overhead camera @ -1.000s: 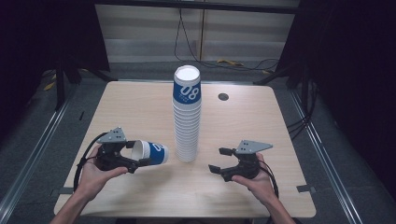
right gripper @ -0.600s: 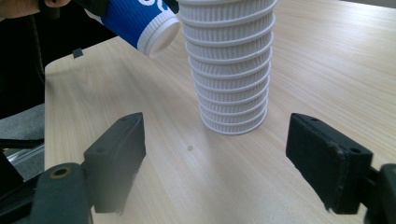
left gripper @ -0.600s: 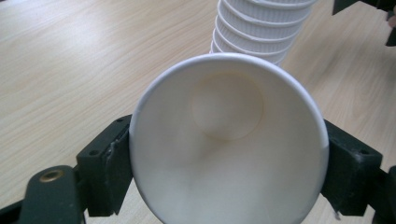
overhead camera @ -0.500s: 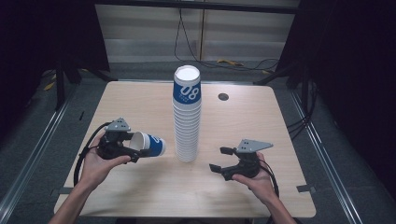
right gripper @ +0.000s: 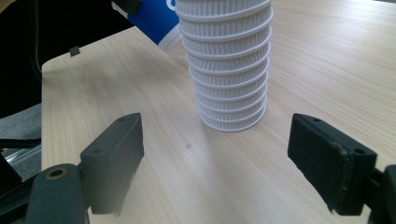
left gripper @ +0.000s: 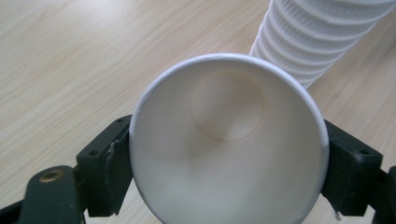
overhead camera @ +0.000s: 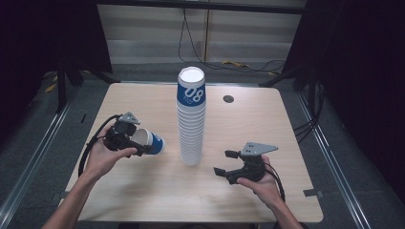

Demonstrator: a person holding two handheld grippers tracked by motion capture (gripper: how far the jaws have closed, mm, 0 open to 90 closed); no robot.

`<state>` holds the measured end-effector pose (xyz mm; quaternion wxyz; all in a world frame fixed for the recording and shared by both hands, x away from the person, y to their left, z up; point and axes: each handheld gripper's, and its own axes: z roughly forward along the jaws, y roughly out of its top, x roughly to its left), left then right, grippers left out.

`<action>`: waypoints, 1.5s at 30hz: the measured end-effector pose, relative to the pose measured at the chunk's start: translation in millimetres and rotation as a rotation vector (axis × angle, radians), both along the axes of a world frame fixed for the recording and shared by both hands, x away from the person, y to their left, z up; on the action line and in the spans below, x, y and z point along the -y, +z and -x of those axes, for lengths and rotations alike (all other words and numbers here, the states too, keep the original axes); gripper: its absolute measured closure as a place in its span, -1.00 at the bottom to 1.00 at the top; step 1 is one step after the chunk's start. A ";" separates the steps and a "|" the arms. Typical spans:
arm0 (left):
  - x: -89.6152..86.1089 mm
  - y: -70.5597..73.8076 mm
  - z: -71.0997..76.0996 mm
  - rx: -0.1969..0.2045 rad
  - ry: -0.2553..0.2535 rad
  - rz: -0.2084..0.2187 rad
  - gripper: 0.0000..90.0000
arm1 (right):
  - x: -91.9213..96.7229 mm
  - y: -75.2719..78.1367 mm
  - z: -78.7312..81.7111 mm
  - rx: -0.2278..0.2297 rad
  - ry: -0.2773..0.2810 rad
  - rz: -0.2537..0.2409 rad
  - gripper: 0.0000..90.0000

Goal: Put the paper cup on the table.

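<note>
A tall stack of white ribbed paper cups (overhead camera: 192, 124), the top one blue with "08" on it, stands at the middle of the wooden table (overhead camera: 267, 119). My left gripper (overhead camera: 136, 142) is shut on a single blue cup (overhead camera: 150, 142), which lies on its side in the air left of the stack. In the left gripper view the cup's white mouth (left gripper: 229, 135) faces the camera, with a pad (left gripper: 109, 163) pressed on each side and the stack (left gripper: 317, 37) behind. My right gripper (overhead camera: 223, 163) is open to the right of the stack. Its jaws have just been opening, nothing between them (right gripper: 224, 158), facing the stack's base (right gripper: 229, 93).
A small dark round hole (overhead camera: 228, 98) sits in the tabletop behind the stack. Cables run across the floor beyond the table's far edge. Metal rails flank the table left and right. The held cup's blue side (right gripper: 156, 21) shows beside the stack in the right gripper view.
My left gripper has carried the cup away from the person and slightly higher, staying left of the stack. The right hand has stayed in place.
</note>
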<state>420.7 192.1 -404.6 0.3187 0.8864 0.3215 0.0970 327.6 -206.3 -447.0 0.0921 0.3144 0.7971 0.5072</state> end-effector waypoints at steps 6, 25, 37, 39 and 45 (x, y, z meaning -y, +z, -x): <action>5.6 3.8 -11.3 -0.021 -0.007 -0.064 -0.62 | -0.3 -0.4 -0.3 -0.002 0.003 0.002 -0.59; 27.1 0.2 -42.1 -0.119 -0.008 -0.213 -0.64 | -2.3 -2.7 -0.6 -0.014 0.016 0.014 -0.59; 41.5 -13.2 -50.0 -0.112 0.004 -0.273 -0.67 | -3.5 -4.1 -0.6 -0.015 0.021 0.021 -0.59; 41.6 -15.2 -51.6 -0.104 0.007 -0.266 -0.67 | -3.2 -3.9 -0.5 -0.017 0.020 0.020 -0.59; 36.4 -26.3 -54.1 -0.077 0.022 -0.232 -0.71 | -2.6 -3.3 0.6 -0.020 0.023 0.021 -0.58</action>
